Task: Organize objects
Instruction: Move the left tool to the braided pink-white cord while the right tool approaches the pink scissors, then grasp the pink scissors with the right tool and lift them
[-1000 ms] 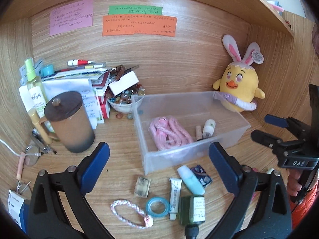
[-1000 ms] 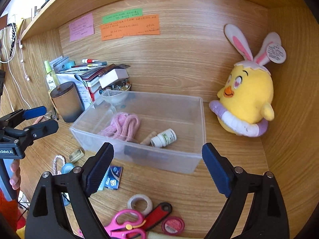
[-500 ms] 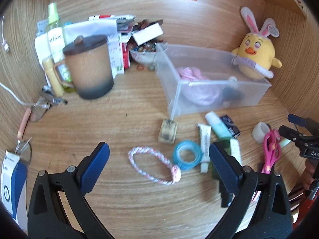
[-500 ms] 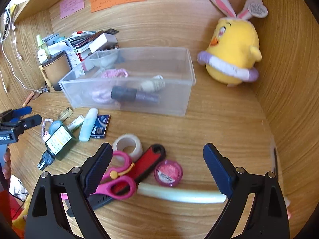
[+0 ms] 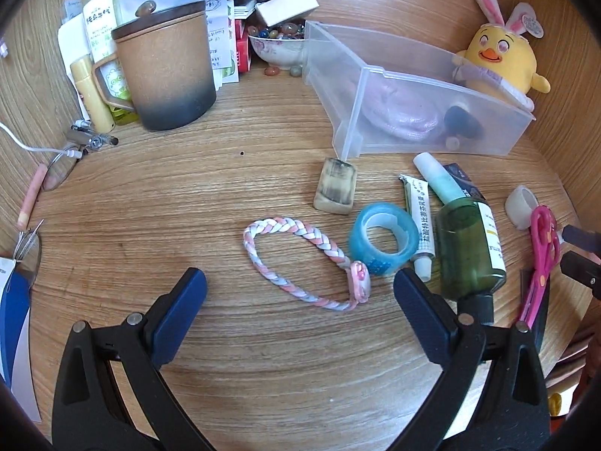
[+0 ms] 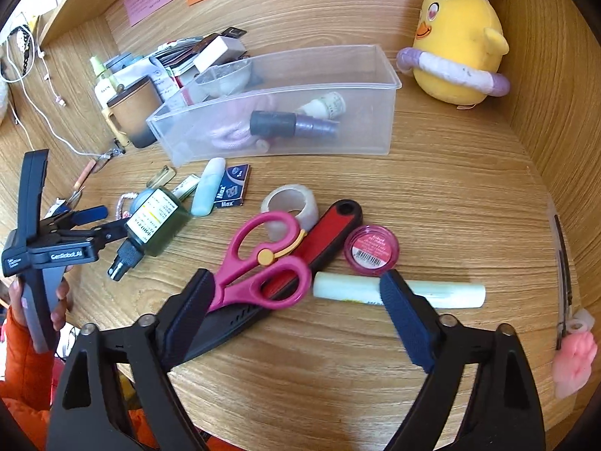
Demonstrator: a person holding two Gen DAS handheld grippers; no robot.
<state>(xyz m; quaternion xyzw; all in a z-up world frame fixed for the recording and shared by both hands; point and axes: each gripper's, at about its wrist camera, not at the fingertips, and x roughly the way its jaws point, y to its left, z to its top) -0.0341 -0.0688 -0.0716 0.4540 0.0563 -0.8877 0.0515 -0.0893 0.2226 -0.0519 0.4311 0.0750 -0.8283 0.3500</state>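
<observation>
Hovering wide open and empty, my left gripper (image 5: 296,293) straddles the braid (image 5: 300,263) mid-desk (image 5: 150,195), the bin (image 6: 285,112) waiting toward the back edge. Closing carelessly, I could catch the tape (image 5: 383,238) touching it, or merely drag the limp loop. My right gripper (image 6: 296,293), likewise spread and empty, hangs over the scissors (image 6: 263,259), which overlap a knife (image 6: 323,233) and could shove it.

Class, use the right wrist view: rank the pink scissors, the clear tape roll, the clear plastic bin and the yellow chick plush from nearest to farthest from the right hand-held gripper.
From the right hand-held gripper:
1. Pink scissors, between the fingers, toward the left one.
2. Clear tape roll, just beyond the scissor handles.
3. Clear plastic bin, mid-desk.
4. Yellow chick plush, back right corner.
</observation>
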